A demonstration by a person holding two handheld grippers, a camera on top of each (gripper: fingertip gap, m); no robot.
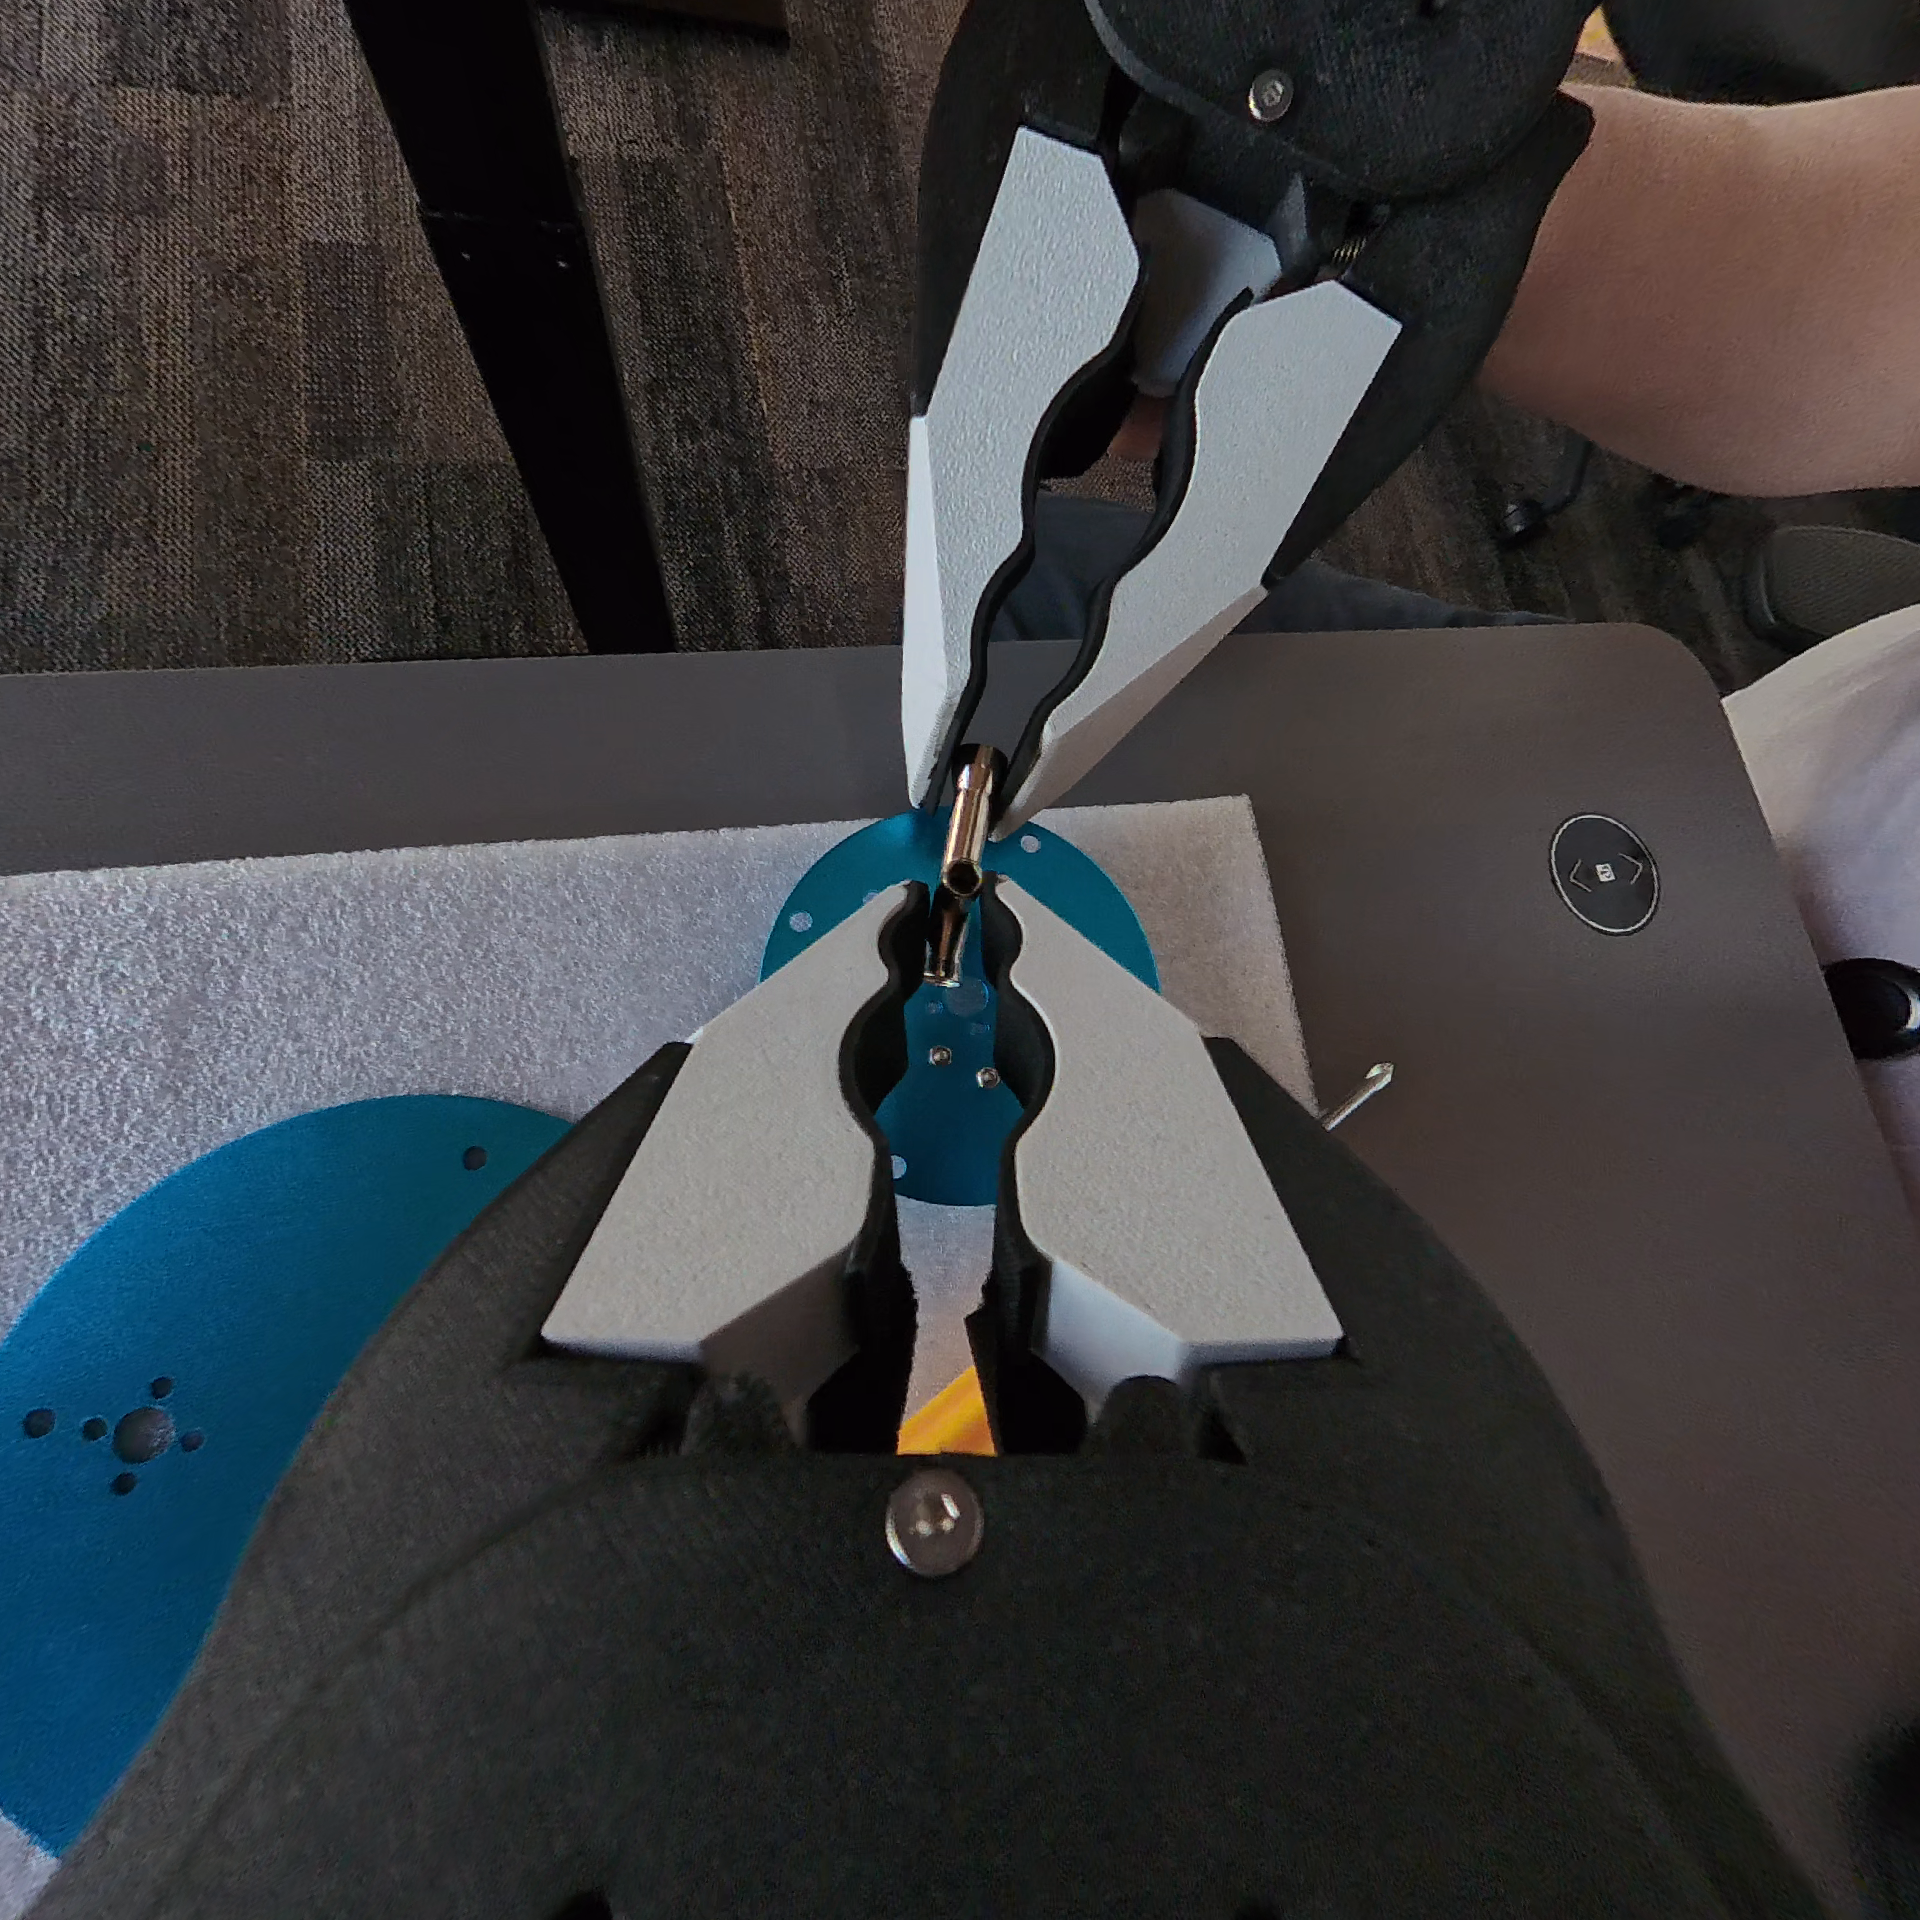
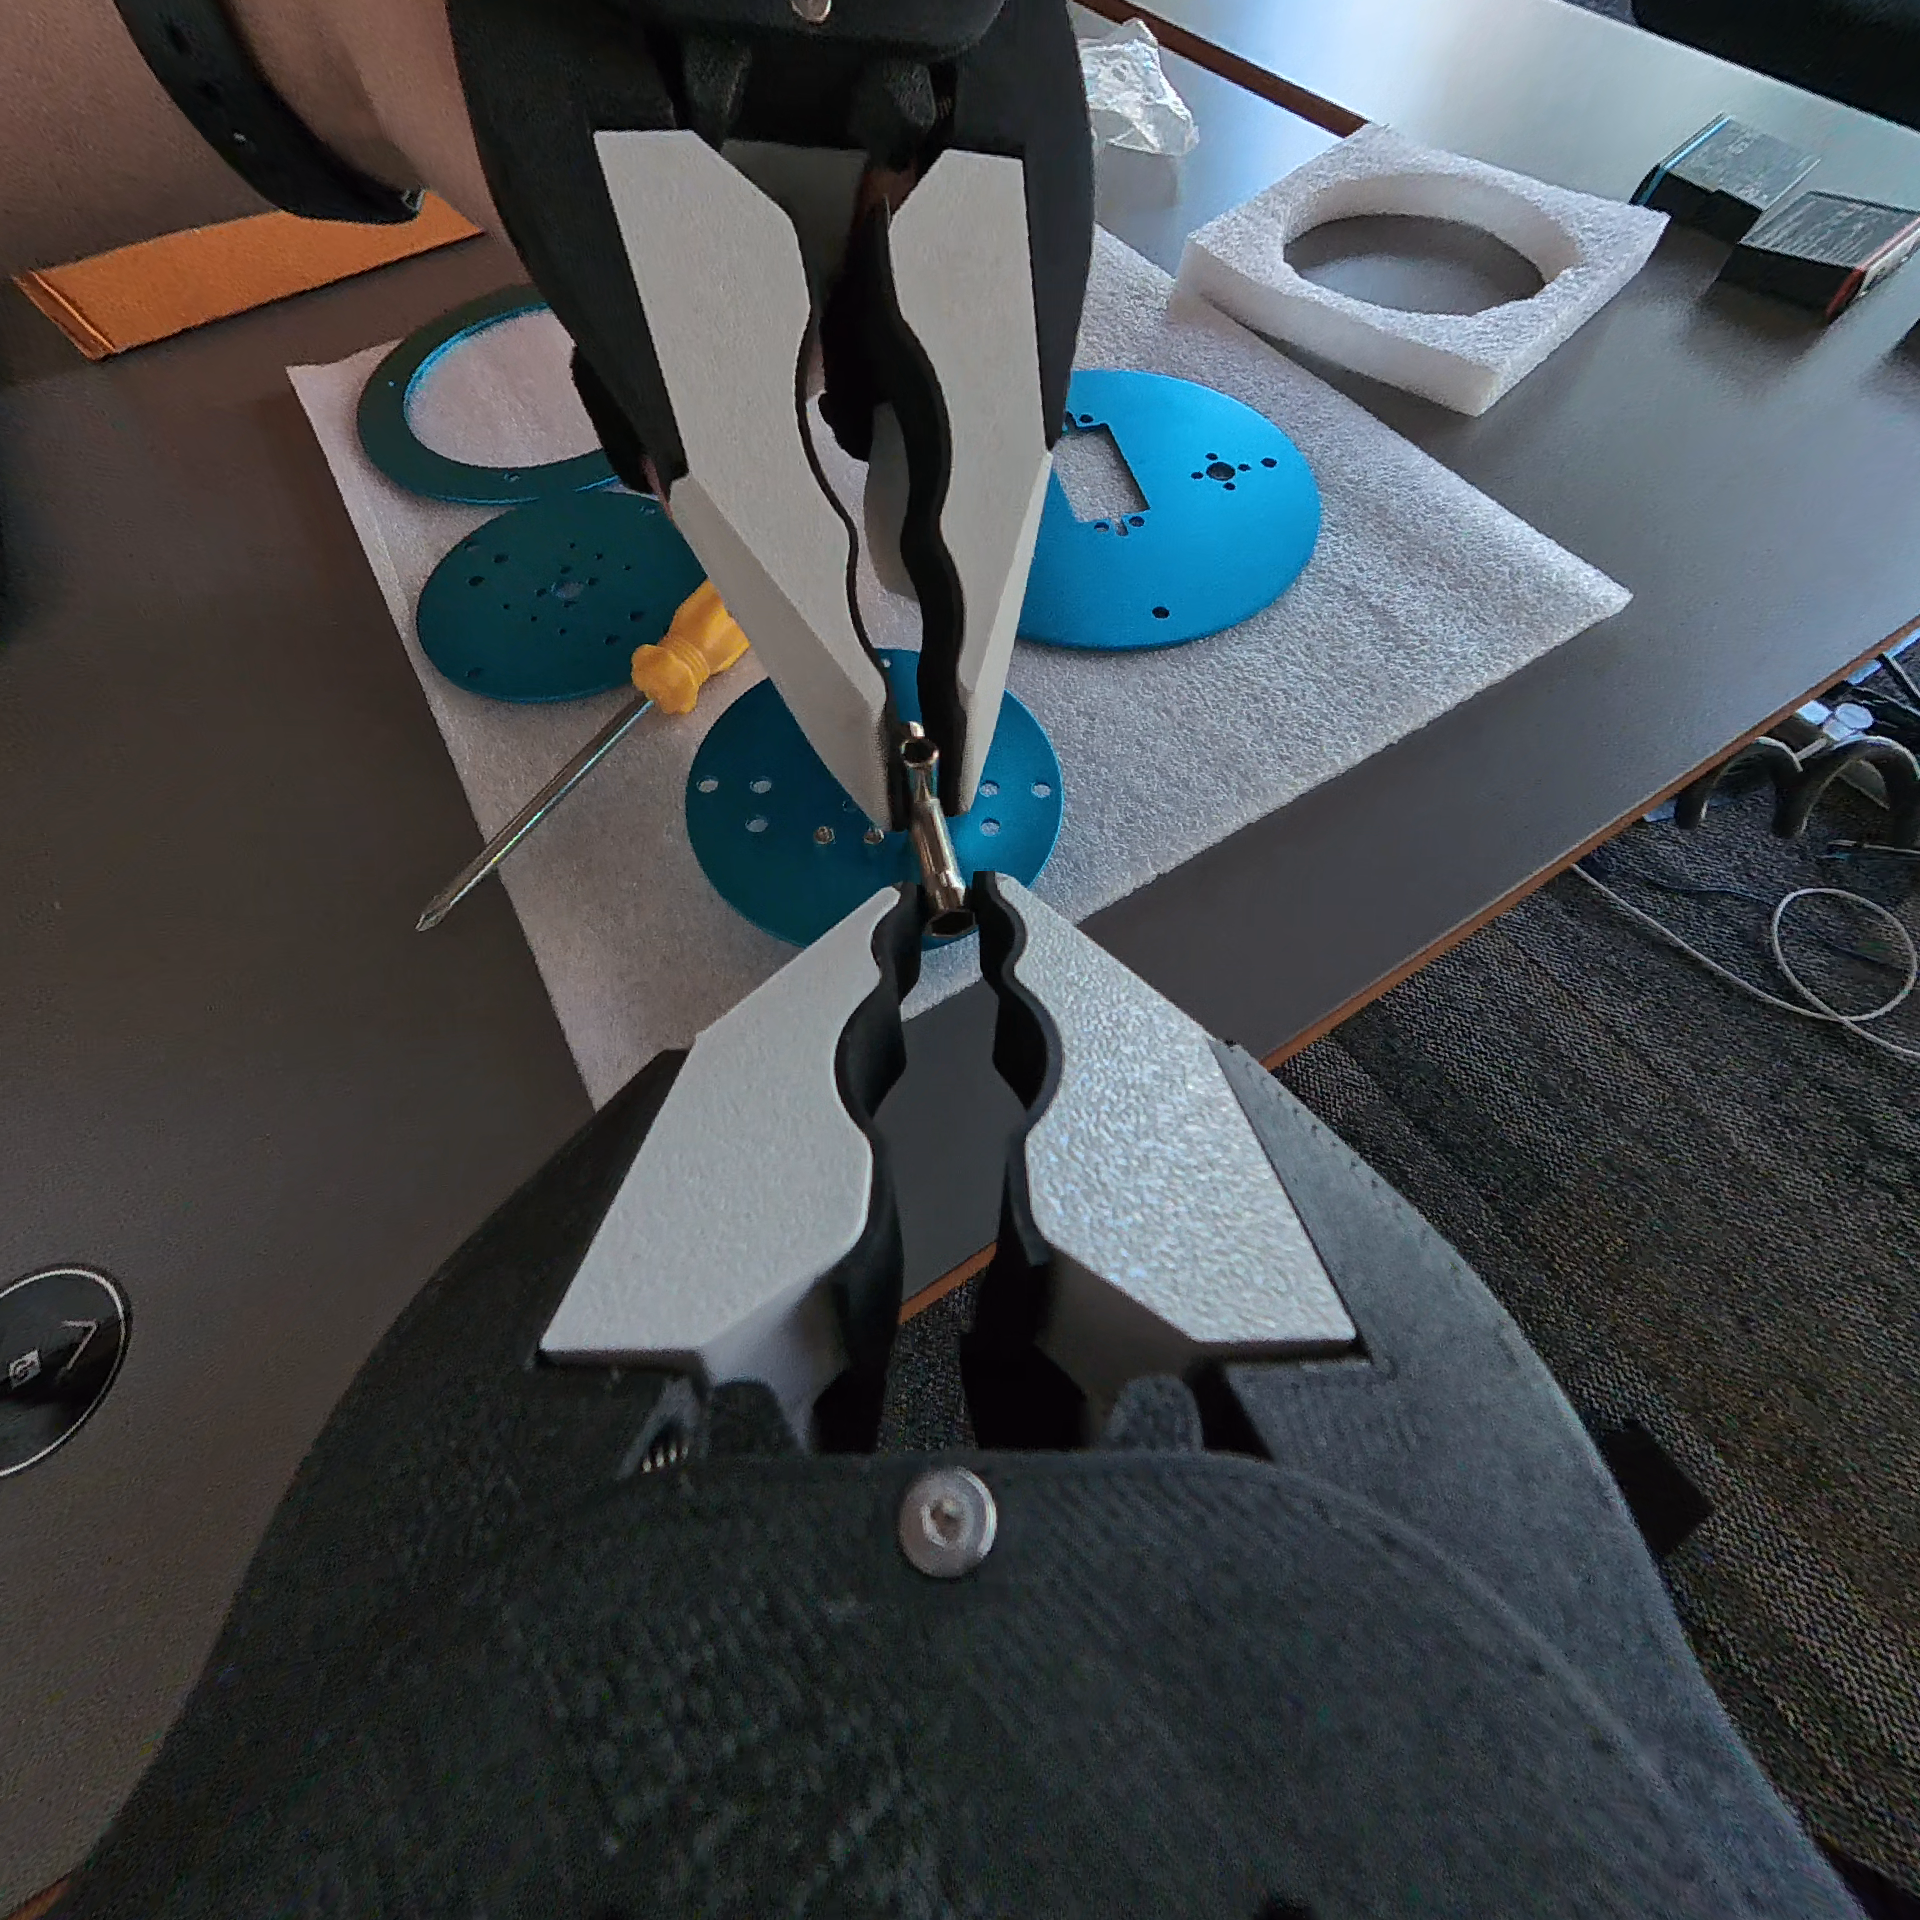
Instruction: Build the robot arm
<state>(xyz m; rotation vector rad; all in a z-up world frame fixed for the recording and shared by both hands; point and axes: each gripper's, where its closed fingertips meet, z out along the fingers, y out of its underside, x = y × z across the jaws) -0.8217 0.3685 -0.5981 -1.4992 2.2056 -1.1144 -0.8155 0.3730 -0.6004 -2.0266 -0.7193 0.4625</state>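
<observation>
My left gripper [image 1: 956, 894] is shut on a short silver metal standoff [image 1: 945, 940]. My right gripper [image 2: 940, 899] is shut on a second silver standoff [image 2: 940, 868]. The two grippers face each other tip to tip, and the two standoffs meet end to end at a slight angle. In the left wrist view the right gripper [image 1: 971, 805] comes down from above with its standoff [image 1: 966, 821]. In the right wrist view the left gripper [image 2: 920, 800] comes down with its standoff [image 2: 916, 756]. Both hover over a small round blue plate [image 2: 790, 831] with holes, lying on a white foam sheet [image 2: 1299, 665].
A yellow-handled screwdriver [image 2: 686, 655] lies on the foam sheet beside a dark blue disc [image 2: 551, 613], a blue ring [image 2: 416, 436] and a blue plate with a rectangular cutout [image 2: 1195, 540]. A foam block with a round hole [image 2: 1423, 260] and black boxes [image 2: 1766, 197] sit farther back. The table edge [image 2: 1455, 935] is near, with carpet below. The grippers are tip to tip, or close to it. Between my left fingertips and the dark blue disc [image 2: 551, 613] there is roughly 12 cm.
</observation>
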